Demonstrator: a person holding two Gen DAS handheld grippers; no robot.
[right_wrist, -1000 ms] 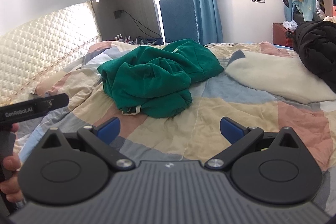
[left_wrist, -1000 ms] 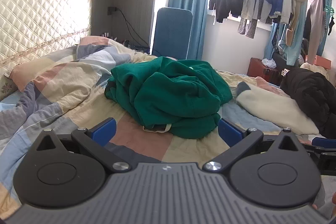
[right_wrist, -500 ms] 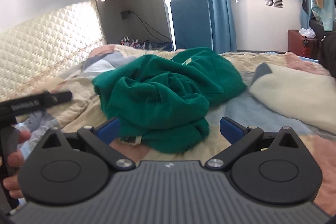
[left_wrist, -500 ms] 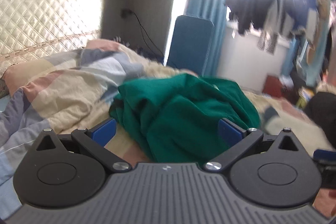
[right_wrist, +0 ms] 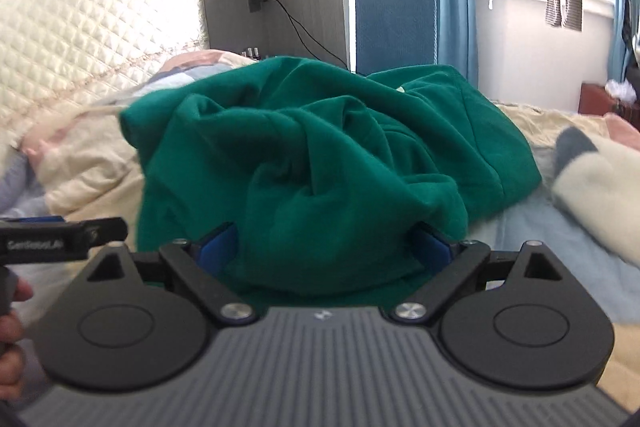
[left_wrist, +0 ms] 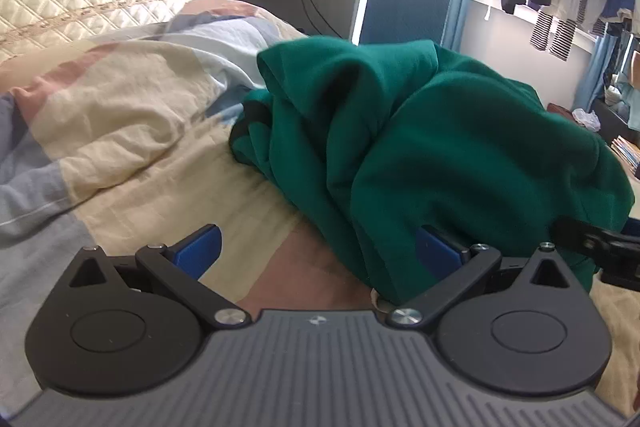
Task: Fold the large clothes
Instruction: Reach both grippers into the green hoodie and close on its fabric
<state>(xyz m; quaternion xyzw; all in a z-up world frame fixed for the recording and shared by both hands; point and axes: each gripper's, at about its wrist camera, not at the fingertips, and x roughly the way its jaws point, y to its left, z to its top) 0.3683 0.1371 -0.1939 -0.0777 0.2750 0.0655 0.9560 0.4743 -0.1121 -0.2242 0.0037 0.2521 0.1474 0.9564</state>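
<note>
1. Both grippers have closed in on the green garment [left_wrist: 460, 147] since the earlier frame, when it sat well ahead of them in the middle of the bed; it now fills the centre of each wrist view.
2. Green garment [right_wrist: 328, 163]: a large crumpled heap, unfolded, lying on the patchwork quilt [left_wrist: 132, 131]. No sleeve, hem or collar can be told apart with certainty, so its long axis cannot be read; the heap looks broadest across the right wrist view.
3. Right gripper [right_wrist: 326, 253]: jaws wide but starting to close. The near lobe of the garment bulges between the two blue pads [right_wrist: 218, 247]; whether they press on the cloth yet cannot be told for sure, and it looks like no firm grip.
4. Left gripper [left_wrist: 320, 251]: jaws wide, holding nothing. Its right-hand pad [left_wrist: 436, 251] lies against the garment's near left flank; the other pad stands over bare quilt. The bulk of the garment lies ahead and to the right of it.
5. Deciding relation: judged from both views, the right gripper is square on the garment and the nearer of the two; the left gripper sits at the garment's left edge.
6. Other: quilted headboard [right_wrist: 92, 39] beyond and left of the garment; cream pillow [right_wrist: 596, 183] to its right.
</note>
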